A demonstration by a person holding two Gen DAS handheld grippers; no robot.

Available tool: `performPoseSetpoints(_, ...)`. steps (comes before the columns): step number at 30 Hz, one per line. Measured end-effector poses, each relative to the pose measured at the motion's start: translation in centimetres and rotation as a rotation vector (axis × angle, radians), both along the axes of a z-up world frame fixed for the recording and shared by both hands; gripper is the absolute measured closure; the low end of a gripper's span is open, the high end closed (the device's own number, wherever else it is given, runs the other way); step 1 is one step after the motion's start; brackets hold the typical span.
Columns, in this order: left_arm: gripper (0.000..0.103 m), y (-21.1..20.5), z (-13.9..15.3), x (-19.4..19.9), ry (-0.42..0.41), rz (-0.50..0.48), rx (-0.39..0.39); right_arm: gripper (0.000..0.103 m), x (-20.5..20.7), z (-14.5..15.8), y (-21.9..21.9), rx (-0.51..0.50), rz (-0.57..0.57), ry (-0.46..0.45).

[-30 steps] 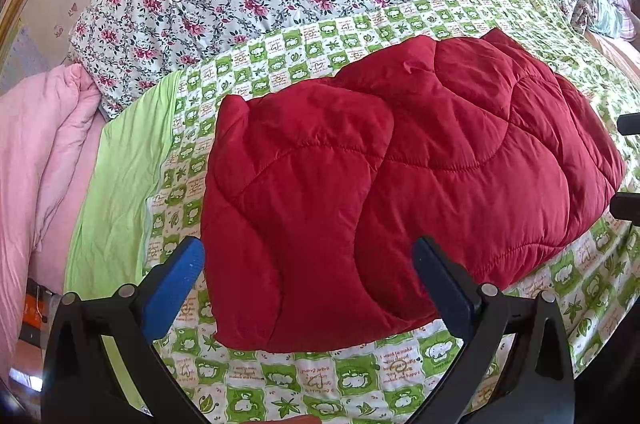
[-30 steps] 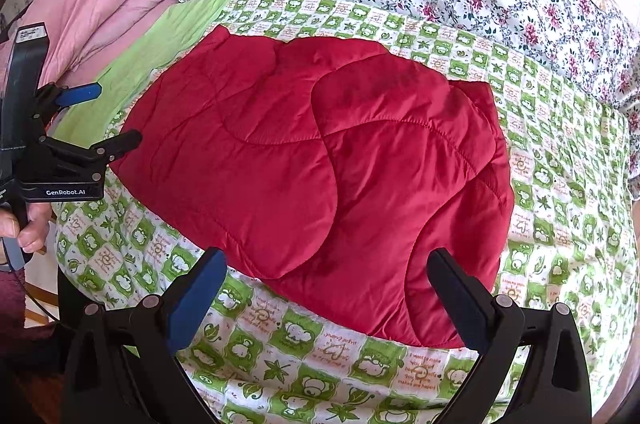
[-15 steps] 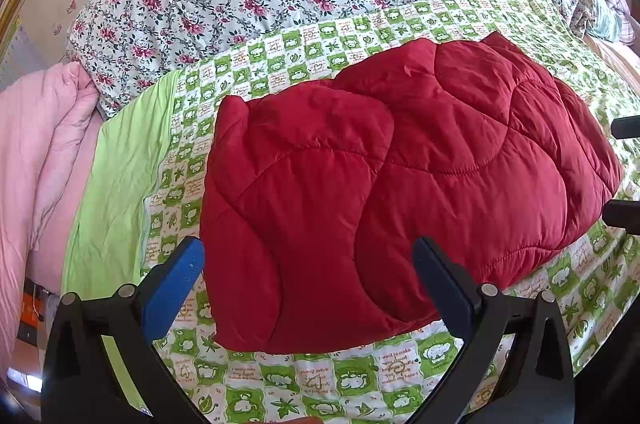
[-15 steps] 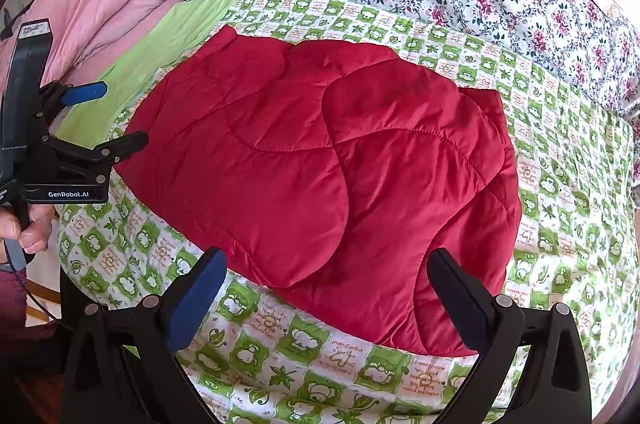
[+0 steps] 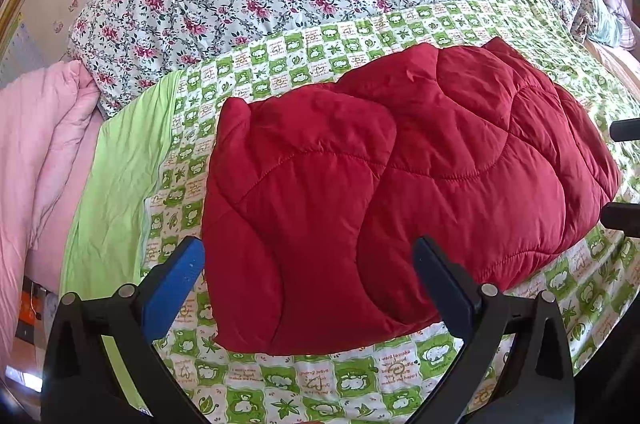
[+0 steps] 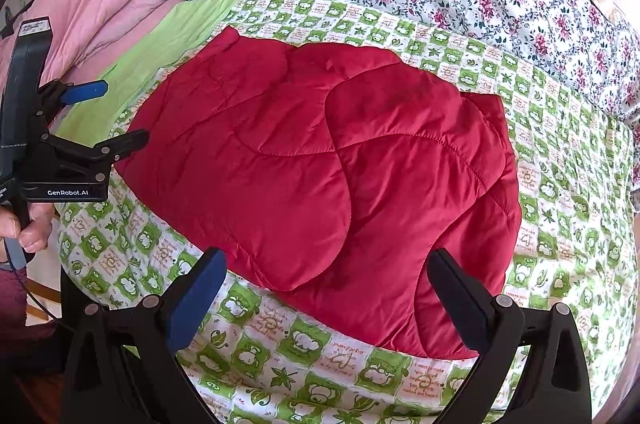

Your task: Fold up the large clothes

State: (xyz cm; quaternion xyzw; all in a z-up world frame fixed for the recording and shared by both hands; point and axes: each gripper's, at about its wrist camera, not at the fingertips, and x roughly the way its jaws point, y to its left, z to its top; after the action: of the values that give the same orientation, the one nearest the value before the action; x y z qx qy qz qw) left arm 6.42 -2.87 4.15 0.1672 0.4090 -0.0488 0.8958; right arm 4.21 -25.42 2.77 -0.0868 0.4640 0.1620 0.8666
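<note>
Red quilted jacket folded on bed, L tongs & R tongs spread wide, hovering level nr its edge

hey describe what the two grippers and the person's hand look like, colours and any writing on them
Both are black plastic. The left gripper has blue finger pads, white "GenRobot.AI" lettering and a small white label on top. The right gripper has the same blue pads and round metal pivot pins. The bare hand trails a thin dark cable beside a maroon sleeve.
</note>
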Motion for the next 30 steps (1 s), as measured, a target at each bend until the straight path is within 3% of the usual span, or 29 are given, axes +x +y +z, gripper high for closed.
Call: performPoseSetpoints(30,0.000,-0.28,0.75,0.20,-0.015,-0.006,-0.001,0.002,0.47,0.94,0.20,-0.002,0.011,-0.014)
